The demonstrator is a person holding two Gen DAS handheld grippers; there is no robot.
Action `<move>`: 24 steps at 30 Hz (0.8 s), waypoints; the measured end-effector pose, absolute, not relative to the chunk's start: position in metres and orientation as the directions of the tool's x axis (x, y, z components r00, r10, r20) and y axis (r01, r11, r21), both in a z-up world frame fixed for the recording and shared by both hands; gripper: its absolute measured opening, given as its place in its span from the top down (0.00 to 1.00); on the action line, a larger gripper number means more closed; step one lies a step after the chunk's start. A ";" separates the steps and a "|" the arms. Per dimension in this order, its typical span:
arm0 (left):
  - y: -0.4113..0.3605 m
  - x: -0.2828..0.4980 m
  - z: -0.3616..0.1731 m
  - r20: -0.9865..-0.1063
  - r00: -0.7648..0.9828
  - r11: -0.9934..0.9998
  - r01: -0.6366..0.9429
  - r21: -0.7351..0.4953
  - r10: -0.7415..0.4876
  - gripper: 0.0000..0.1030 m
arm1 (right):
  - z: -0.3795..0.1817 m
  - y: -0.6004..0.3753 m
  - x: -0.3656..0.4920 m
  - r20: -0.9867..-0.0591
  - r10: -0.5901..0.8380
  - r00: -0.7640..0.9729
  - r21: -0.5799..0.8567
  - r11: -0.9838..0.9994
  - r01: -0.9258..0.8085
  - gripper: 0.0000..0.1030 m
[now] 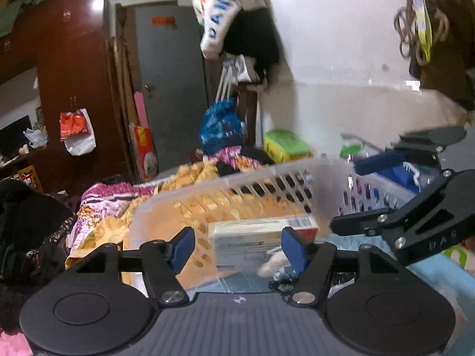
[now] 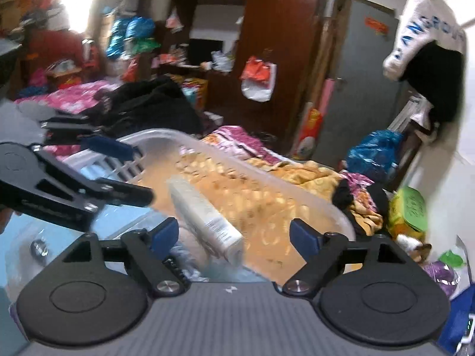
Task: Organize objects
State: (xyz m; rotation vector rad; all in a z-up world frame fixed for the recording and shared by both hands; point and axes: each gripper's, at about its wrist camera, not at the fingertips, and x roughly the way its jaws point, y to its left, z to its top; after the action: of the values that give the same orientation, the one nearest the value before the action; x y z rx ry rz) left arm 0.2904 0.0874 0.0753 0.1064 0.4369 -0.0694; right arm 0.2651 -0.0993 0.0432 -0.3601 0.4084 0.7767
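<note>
A clear plastic lattice basket sits on the bed; it also shows in the right wrist view. A white carton with a red end lies inside it, seen end-on as a pale box in the right wrist view. My left gripper is open, its blue pads either side of the carton and apart from it. My right gripper is open over the basket, with the carton between its fingers, not gripped. Each gripper shows in the other's view, the right one and the left one. Small dark items lie at the basket's near end.
A yellow patterned blanket and pink floral bedding lie around the basket. Black clothing is piled behind. A green box and a blue bag stand by the wall. A light blue surface is at the right.
</note>
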 end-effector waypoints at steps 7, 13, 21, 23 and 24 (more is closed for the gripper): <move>0.099 0.185 0.078 -0.252 0.963 0.995 0.102 0.011 -0.096 0.12 | 0.040 -0.170 0.208 -0.366 0.645 0.671 -0.056 0.705 -0.707 0.00; 0.098 0.115 0.026 -0.302 0.949 0.995 0.067 -0.080 -0.089 0.10 | -0.013 -0.221 0.169 -0.374 0.629 0.682 0.031 0.743 -0.668 0.00; 0.116 0.103 -0.009 -0.333 0.940 0.991 0.035 -0.132 -0.078 0.10 | -0.045 -0.243 0.149 -0.382 0.633 0.674 0.086 0.750 -0.656 0.00; 0.122 0.107 -0.007 -0.324 0.939 0.981 0.054 -0.186 -0.114 0.10 | -0.044 -0.244 0.153 -0.372 0.665 0.647 0.151 0.731 -0.665 0.00; 0.125 0.108 -0.007 -0.321 0.939 0.976 0.061 -0.207 -0.127 0.10 | -0.043 -0.244 0.155 -0.362 0.676 0.642 0.180 0.726 -0.664 0.00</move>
State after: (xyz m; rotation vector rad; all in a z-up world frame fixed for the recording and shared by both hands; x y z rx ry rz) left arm 0.1085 0.1246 -0.0069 -0.1961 0.3391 -0.0965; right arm 0.1549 -0.2438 -0.0434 0.0314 0.4251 0.7637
